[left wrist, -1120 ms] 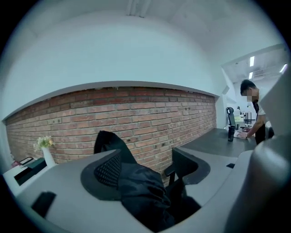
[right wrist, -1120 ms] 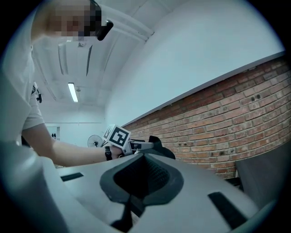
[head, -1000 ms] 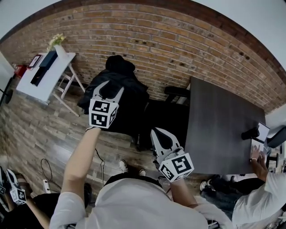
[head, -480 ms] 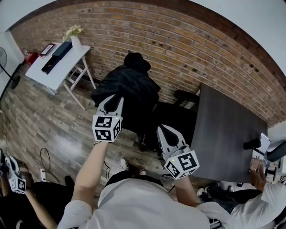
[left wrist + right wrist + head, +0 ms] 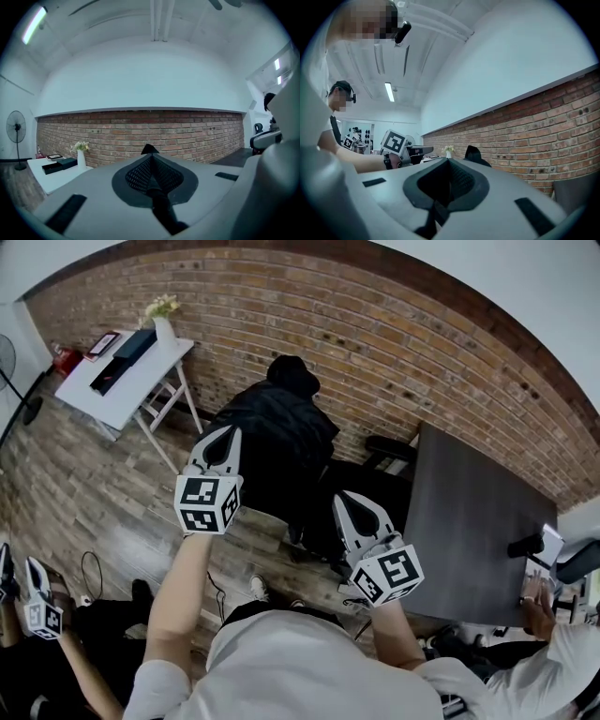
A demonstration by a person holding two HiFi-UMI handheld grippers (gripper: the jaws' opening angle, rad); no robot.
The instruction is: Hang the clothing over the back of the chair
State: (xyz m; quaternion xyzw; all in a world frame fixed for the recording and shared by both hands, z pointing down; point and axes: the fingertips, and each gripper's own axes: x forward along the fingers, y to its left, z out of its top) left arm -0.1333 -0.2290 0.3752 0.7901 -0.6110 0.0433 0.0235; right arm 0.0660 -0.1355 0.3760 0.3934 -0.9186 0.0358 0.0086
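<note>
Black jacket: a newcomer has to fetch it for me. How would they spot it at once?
Find the brick wall. In front of it, between the white table and the dark table, the black jacket hangs in a bulky heap. The hood on top sets it apart from the bare chair beside it.

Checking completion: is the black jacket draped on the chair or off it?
On: the jacket hangs spread over it, hood on top.

Black jacket (image 5: pixel 277 432) w/ hood hangs spread over a chair back, hood on top, sleeves drooping down. It's next to the brick wall (image 5: pixel 394 343). Chair's mostly hidden under it.
</note>
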